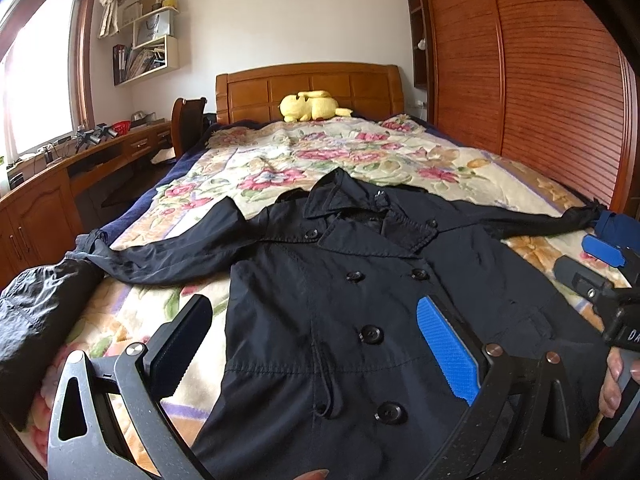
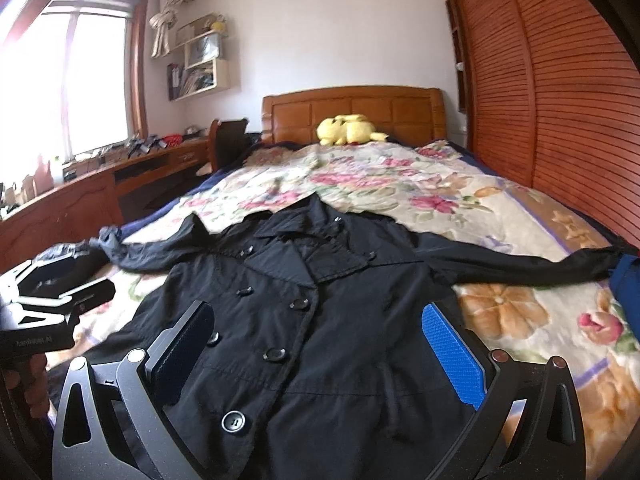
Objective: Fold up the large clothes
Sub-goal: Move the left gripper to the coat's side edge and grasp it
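Observation:
A black double-breasted coat point(image 1: 340, 300) lies face up on the bed, collar toward the headboard, both sleeves spread out sideways; it also shows in the right wrist view point(image 2: 320, 312). My left gripper point(image 1: 316, 320) is open and empty, hovering over the coat's lower front near its left side edge. My right gripper point(image 2: 320, 332) is open and empty, hovering over the coat's lower front toward its right edge. The right gripper also shows at the right edge of the left wrist view point(image 1: 600, 268). The left gripper shows at the left edge of the right wrist view point(image 2: 60, 296).
The bed carries a floral blanket point(image 1: 360, 152) and a yellow plush toy point(image 1: 312, 106) at the wooden headboard point(image 1: 308, 84). A dark garment point(image 1: 36, 312) lies at the bed's left edge, a blue item point(image 2: 628, 288) at the right. A desk point(image 1: 60, 176) stands left, a slatted wardrobe point(image 1: 540, 80) right.

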Motion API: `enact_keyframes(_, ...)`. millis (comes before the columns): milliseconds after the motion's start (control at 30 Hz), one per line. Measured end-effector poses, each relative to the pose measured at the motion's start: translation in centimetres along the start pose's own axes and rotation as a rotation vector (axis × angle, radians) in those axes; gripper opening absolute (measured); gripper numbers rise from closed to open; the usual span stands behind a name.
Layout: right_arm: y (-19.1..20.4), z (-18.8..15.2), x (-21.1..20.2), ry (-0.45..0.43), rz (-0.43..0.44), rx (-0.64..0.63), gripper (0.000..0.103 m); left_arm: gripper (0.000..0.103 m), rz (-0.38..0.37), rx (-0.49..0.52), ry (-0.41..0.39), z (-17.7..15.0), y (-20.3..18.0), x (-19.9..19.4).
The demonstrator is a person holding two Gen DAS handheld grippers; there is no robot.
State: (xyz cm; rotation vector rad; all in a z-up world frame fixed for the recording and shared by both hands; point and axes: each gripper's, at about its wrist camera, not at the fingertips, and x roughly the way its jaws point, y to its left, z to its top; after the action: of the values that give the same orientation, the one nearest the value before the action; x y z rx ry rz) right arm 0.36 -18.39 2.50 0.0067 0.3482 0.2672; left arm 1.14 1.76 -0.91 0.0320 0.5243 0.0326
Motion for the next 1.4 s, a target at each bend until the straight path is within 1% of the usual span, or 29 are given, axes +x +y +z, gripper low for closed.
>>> enact_keyframes(167, 1.2, 0.4, 1.8, 0.023, 0.051, -0.032, 0.103, 0.103, 0.027, 0.0, 0.034, -0.5, 1.3, 0.7)
enact_keyframes(300, 2.4, 1.5, 3.7, 0.027, 0.091, -0.047, 0.103, 0.103, 0.051, -0.014, 0.056, -0.5, 2.9, 1.2)
enact_keyframes(400, 3.6, 2.5, 5.2, 0.016, 0.116, -0.082, 0.103, 0.103, 0.067, -0.021, 0.069, -0.6, 4.1, 1.6)
enact_keyframes(500, 4.7, 2.8, 6.8, 0.015, 0.132, -0.106, 0.103, 0.103, 0.095, -0.03, 0.079, -0.6, 5.6, 1.7)
enact_keyframes(600, 5.6, 2.8, 8.7, 0.03, 0.16, -0.12, 0.103, 0.103, 0.117, -0.044, 0.099, -0.6, 7.3, 2.0)
enact_keyframes(800, 7.1, 1.7, 13.1, 0.096, 0.203, -0.172, 0.103, 0.103, 0.163, -0.069, 0.134, -0.2, 11.4, 2.8)
enact_keyframes(900, 7.1, 0.8, 15.0, 0.141, 0.223, -0.186, 0.103, 0.103, 0.156, -0.1, 0.153, -0.2, 13.8, 3.8)
enact_keyframes(1000, 6.2, 0.1, 16.3, 0.178, 0.233, -0.175, 0.103, 0.103, 0.174, -0.11, 0.179, -0.1, 16.3, 5.7)
enact_keyframes(1100, 5.0, 0.2, 17.0, 0.192, 0.242, -0.154, 0.103, 0.103, 0.152, -0.136, 0.201, 0.4, 18.7, 7.5)
enact_keyframes(1200, 5.4, 0.4, 17.6, 0.198, 0.244, -0.15, 0.103, 0.102, 0.144, -0.157, 0.218, 1.0, 20.9, 9.3)
enact_keyframes(1267, 5.8, 0.4, 17.9, 0.199, 0.241, -0.156, 0.103, 0.099, 0.144, -0.178, 0.225, 1.6, 22.6, 10.8)
enact_keyframes(1367, 7.1, 0.3, 17.6, 0.195, 0.233, -0.172, 0.103, 0.09, 0.131, -0.225, 0.237, 2.4, 24.9, 12.8)
enact_keyframes(1400, 7.2, 0.3, 17.6, 0.195, 0.231, -0.178, 0.103, 0.083, 0.12, -0.247, 0.24, 2.6, 25.7, 13.5)
